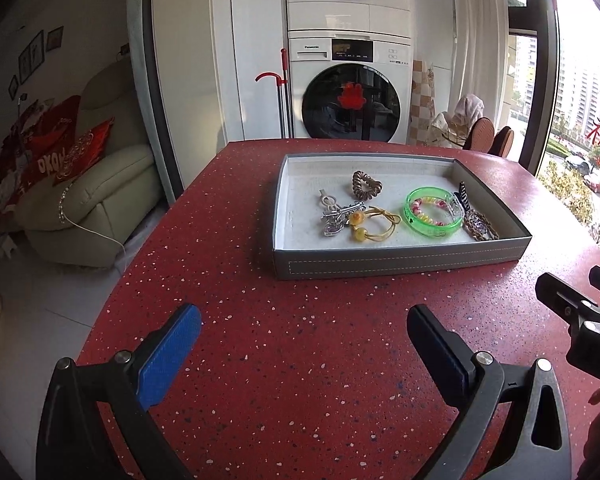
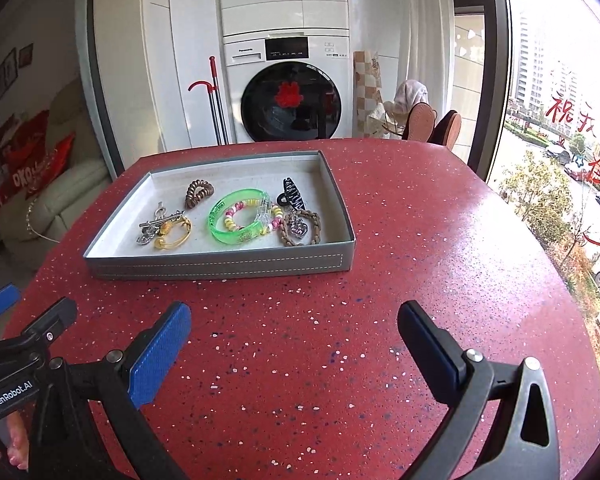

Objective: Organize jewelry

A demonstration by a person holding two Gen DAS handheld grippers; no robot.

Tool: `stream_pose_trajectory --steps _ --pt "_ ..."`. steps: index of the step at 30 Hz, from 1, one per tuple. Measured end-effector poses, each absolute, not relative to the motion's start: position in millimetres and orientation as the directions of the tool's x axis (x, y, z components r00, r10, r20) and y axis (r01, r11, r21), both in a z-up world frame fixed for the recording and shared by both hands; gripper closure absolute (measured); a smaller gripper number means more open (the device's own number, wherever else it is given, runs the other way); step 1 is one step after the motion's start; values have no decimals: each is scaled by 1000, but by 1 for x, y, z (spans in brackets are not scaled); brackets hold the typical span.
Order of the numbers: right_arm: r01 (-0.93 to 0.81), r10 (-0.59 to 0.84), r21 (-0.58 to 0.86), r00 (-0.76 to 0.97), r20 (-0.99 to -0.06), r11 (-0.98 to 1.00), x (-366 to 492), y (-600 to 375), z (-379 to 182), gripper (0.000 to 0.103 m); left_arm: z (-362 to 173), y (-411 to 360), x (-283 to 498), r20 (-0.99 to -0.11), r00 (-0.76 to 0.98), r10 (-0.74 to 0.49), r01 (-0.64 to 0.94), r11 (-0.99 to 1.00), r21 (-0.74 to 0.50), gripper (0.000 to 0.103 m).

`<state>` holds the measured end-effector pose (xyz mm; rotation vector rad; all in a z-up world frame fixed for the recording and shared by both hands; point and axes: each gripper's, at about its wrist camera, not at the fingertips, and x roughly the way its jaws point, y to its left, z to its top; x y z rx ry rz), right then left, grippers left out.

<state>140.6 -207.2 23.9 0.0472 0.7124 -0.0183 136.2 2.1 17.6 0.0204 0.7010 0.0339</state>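
A grey tray (image 1: 396, 262) (image 2: 220, 266) stands on the red speckled table. In it lie a green bangle (image 1: 434, 211) (image 2: 236, 221) around a beaded bracelet, a brown spiral hair tie (image 1: 366, 186) (image 2: 199, 193), a yellow hair tie (image 1: 374, 222) (image 2: 176, 232), a silver clip (image 1: 334, 218) (image 2: 158, 224), a black claw clip (image 1: 465, 196) (image 2: 293, 194) and a brown braided bracelet (image 1: 480, 226) (image 2: 302, 228). My left gripper (image 1: 304, 344) is open and empty, in front of the tray. My right gripper (image 2: 294, 340) is open and empty, also in front of it.
The red table (image 1: 300, 360) (image 2: 420, 240) ends at a rounded edge on the left and right. Stacked washing machines (image 1: 350, 88) (image 2: 286, 92) stand beyond it. A cream sofa (image 1: 100, 200) is at the left. A window is at the right.
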Motion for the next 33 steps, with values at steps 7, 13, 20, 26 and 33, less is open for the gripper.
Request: stream_pose_trajectory --steps 7,13,20,26,33 --pt "29 -4 29 770 -638 999 137 -206 31 0 23 1 135 -631 774 46 -29 999 37 0" --pt "25 -5 24 783 -623 999 137 -205 38 0 29 0 134 -621 782 40 -27 999 31 0" --pt "17 2 25 790 -614 1000 139 -202 43 0 36 -1 135 -612 790 35 -25 999 25 0" --pt "18 1 25 789 -614 1000 139 -201 44 0 38 -2 135 -607 794 44 -28 999 35 0" --pt "28 -9 21 787 -617 999 140 -200 43 0 38 -1 135 -609 792 41 -29 999 29 0"
